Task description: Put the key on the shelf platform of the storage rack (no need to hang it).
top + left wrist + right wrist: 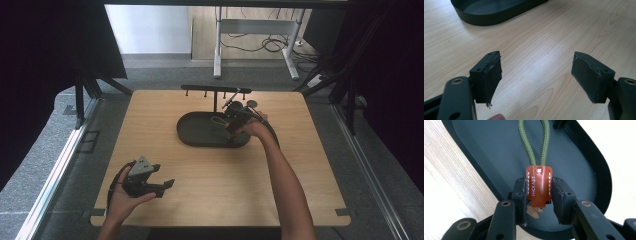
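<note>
So the right hand-held gripper (539,195) is clamped on the brown leather tab (538,185) of a little key strap, with the green cord loop (536,142) sticking out ahead of it over the dark oval tray (584,167). In the high view that gripper (235,119) sits over the far right part of the tray (192,131), right by the peg rack (215,90) standing at the tray's far edge. My guess is the strap is headed for one of those pegs.

Tips for doing it well: the grip is on the tab only, so the loop is free, which is good. Keep the loop open and facing the peg, come in level with the peg tip, then slide it on instead of dropping it. Don't release until the cord is clearly behind the peg end, or it'll slip back into the tray.

The left hand-held gripper (165,184) is resting spread wide with nothing in it on the near left of the surface (300,165), well apart. Fine there.
</note>
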Demonstrator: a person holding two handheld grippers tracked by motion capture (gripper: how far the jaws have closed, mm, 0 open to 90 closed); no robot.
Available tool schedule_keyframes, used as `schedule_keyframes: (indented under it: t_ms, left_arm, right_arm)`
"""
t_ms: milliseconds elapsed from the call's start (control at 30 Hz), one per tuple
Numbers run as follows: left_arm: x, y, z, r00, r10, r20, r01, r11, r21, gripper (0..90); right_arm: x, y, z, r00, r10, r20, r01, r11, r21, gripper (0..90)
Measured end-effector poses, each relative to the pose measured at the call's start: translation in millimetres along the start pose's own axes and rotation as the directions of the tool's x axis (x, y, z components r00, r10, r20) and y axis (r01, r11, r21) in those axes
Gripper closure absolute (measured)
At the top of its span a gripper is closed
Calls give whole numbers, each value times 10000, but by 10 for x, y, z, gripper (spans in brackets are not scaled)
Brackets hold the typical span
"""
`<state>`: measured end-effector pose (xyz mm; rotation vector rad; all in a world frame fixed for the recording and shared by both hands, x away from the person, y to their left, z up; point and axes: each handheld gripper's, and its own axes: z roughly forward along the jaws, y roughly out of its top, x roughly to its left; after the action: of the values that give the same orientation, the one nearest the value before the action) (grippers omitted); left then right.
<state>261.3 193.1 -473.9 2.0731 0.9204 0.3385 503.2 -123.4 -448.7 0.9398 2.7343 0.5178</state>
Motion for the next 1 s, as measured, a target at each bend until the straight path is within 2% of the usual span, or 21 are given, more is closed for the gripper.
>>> schedule_keyframes:
  t_ms: [100, 167, 467, 600, 767, 1000]
  left_arm:
    - [-1, 1, 2, 10000, 16, 5, -16, 10000, 6, 246]
    - [-3, 1, 2, 10000, 25, 14, -25, 10000, 23, 246]
    - [-5, 2, 8, 10000, 50, 27, -50, 10000, 48, 245]
    - [-9, 0, 18, 10000, 56, 28, -57, 10000, 68, 245]
    - [-18, 4, 22, 10000, 65, 18, -65, 10000, 59, 245]
    - [-22, 6, 19, 10000, 65, -7, -65, 10000, 64, 245]
  right_arm:
    - [3, -8, 5, 10000, 92, -33, -92, 9999, 97, 656]
    - [0, -22, 20, 10000, -20, -90, 22, 9999, 157, 650]
    - [30, -50, -28, 10000, 39, -1, -39, 9999, 94, 519]
    - [52, -79, -110, 9997, 254, 67, -253, 9995, -205, 493]
    - [117, -154, -248, 9999, 121, 84, -115, 9973, -723, 442]
    - [239, -285, -424, 9999, -151, 8, 151, 9919, -1259, 436]
